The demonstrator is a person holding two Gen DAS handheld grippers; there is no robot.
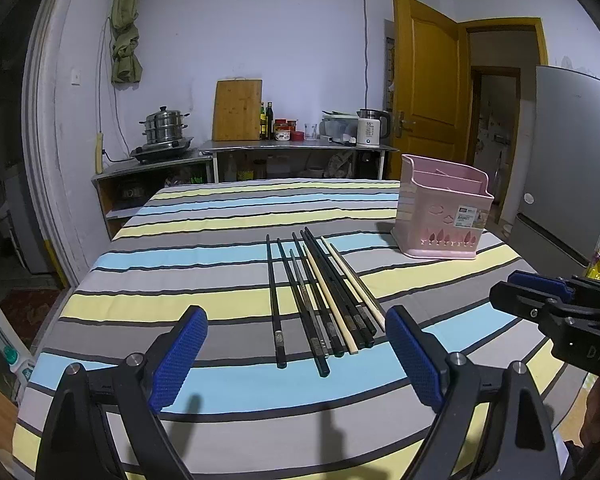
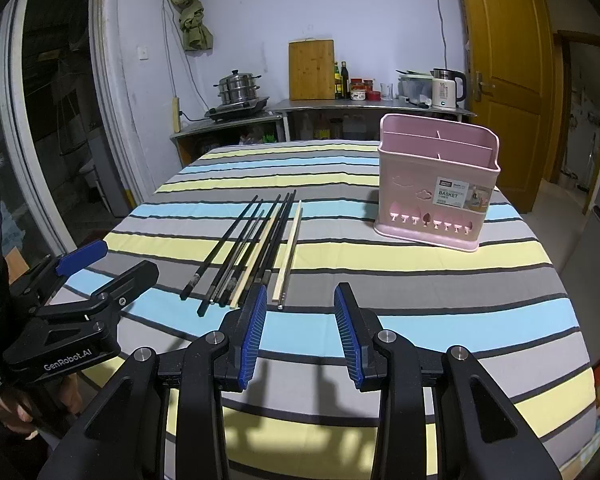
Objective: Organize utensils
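Across the whole near scene spreads a table under a striped cloth of grey, pale yellow and light blue bands [image 1: 228, 216]. Toward its far right corner stands a pink plastic utensil basket with inner dividers and a white label on its front [image 2: 436, 184], upright and with nothing showing in its compartments. Near the middle of the cloth lies a loose row of long chopsticks, mostly black with two pale wooden ones [image 1: 320, 296], side by side, their thicker ends toward the near edge and well apart from the basket. Over the near edge hangs the left gripper [image 1: 296, 360], black with blue ribbed pads, its jaws spread wide and holding nothing, the chopstick ends just beyond them. To its right, the right gripper [image 2: 300, 332] has jaws parted more narrowly, also with nothing between them, just near of the rightmost chopsticks.
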